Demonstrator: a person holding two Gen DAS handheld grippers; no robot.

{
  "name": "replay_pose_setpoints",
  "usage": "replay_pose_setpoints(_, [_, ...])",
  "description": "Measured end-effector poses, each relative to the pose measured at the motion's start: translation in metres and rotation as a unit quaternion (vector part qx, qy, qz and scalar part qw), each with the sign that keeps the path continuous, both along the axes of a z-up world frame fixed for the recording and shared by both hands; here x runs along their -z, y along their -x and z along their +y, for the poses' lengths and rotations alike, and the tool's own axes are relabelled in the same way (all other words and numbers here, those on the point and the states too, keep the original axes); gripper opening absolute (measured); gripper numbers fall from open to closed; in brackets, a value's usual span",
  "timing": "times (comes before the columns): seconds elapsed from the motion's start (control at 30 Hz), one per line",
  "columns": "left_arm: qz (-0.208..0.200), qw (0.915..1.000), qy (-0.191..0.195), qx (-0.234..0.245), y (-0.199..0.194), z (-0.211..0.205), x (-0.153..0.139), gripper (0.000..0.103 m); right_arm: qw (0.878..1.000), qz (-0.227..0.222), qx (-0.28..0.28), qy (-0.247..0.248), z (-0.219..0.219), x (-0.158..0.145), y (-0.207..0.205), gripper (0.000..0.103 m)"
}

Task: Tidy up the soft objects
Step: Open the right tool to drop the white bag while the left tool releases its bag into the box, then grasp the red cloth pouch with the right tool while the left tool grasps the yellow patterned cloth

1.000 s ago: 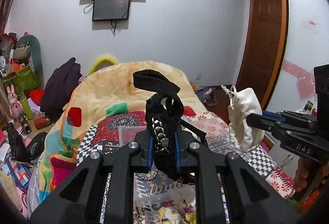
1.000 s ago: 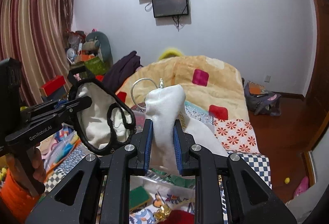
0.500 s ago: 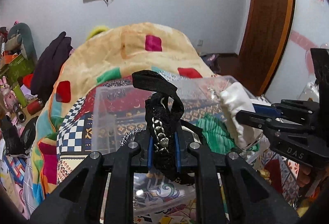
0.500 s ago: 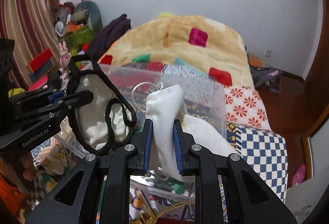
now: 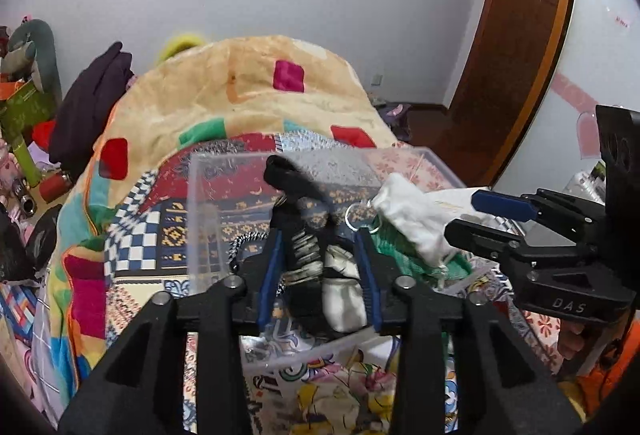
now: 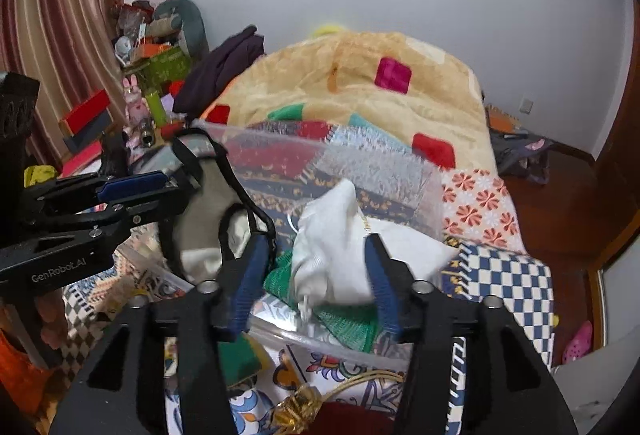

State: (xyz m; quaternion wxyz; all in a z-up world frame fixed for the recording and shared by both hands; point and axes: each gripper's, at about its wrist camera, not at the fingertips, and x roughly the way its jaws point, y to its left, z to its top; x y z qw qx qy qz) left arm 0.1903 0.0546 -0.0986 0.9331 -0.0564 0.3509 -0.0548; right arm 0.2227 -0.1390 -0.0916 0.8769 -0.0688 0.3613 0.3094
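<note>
Over the clear box [image 5: 208, 203] on the bed [image 5: 248, 83], my left gripper [image 5: 320, 255] and right gripper [image 6: 316, 267] both hold their jaws spread; the black pouch [image 5: 298, 235] and white pouch [image 6: 332, 255] lie loose between them, at 12 o'clock.

Bed [image 5: 132, 247] under patchwork quilt; beige blanket [image 5: 248, 83] heaped at far end; clear plastic bin [image 5: 200, 203] on quilt.
</note>
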Motion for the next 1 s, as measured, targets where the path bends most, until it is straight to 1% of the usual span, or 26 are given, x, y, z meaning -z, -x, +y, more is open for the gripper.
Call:
replay_pose_setpoints(0.07, [-0.014, 0.9999, -0.003, -0.002, 0.009, 0.000, -0.010, 0.047, 1.000, -0.010, 0.004, -0.008, -0.005, -0.009, 0.006, 0.063])
replay_pose_setpoints(0.1, [-0.022, 0.9997, -0.004, -0.003, 0.014, -0.001, -0.015, 0.050, 1.000, -0.015, 0.006, -0.011, -0.008, -0.014, 0.008, 0.065])
replay_pose_setpoints(0.17, [-0.037, 0.9993, -0.006, -0.003, 0.024, -0.002, -0.024, 0.056, 1.000, -0.024, 0.012, -0.016, -0.012, -0.021, 0.013, 0.074])
replay_pose_setpoints(0.27, [-0.055, 0.9984, -0.010, -0.005, 0.039, -0.004, -0.036, 0.065, 0.998, -0.043, 0.029, -0.021, -0.023, -0.033, 0.023, 0.083])
replay_pose_setpoints(0.33, [-0.064, 0.9979, -0.013, -0.004, 0.049, -0.006, -0.041, 0.071, 0.998, -0.051, 0.036, -0.023, -0.030, -0.038, 0.030, 0.086])
replay_pose_setpoints(0.4, [-0.070, 0.9974, -0.016, -0.003, 0.058, -0.008, -0.044, 0.080, 0.997, -0.056, 0.042, -0.025, -0.035, -0.042, 0.036, 0.090])
replay_pose_setpoints(0.43, [-0.071, 0.9973, -0.017, -0.003, 0.063, -0.010, -0.044, 0.083, 0.997, -0.058, 0.046, -0.025, -0.039, -0.043, 0.040, 0.094])
replay_pose_setpoints(0.47, [-0.072, 0.9972, -0.020, -0.004, 0.067, -0.010, -0.044, 0.089, 0.997, -0.060, 0.049, -0.024, -0.041, -0.044, 0.042, 0.098])
replay_pose_setpoints(0.5, [-0.072, 0.9971, -0.023, -0.006, 0.072, -0.011, -0.043, 0.092, 0.996, -0.063, 0.053, -0.023, -0.044, -0.043, 0.047, 0.100])
replay_pose_setpoints(0.57, [-0.067, 0.9973, -0.030, -0.006, 0.079, -0.013, -0.038, 0.092, 0.996, -0.064, 0.058, -0.020, -0.048, -0.041, 0.052, 0.101])
replay_pose_setpoints(0.63, [-0.056, 0.9979, -0.031, -0.005, 0.083, -0.013, -0.031, 0.092, 0.997, -0.053, 0.059, -0.015, -0.052, -0.034, 0.056, 0.101])
replay_pose_setpoints(0.73, [-0.036, 0.9991, -0.022, -0.002, 0.087, -0.012, -0.016, 0.092, 0.998, -0.028, 0.058, -0.011, -0.055, -0.018, 0.059, 0.101])
replay_pose_setpoints(0.87, [-0.016, 0.9998, -0.015, 0.003, 0.089, -0.013, 0.004, 0.091, 0.999, 0.013, 0.043, 0.010, -0.053, 0.011, 0.060, 0.101])
replay_pose_setpoints(1.0, [0.005, 0.9999, -0.008, 0.014, 0.083, -0.016, 0.019, 0.073, 0.998, 0.049, 0.037, 0.016, -0.054, 0.032, 0.059, 0.101])
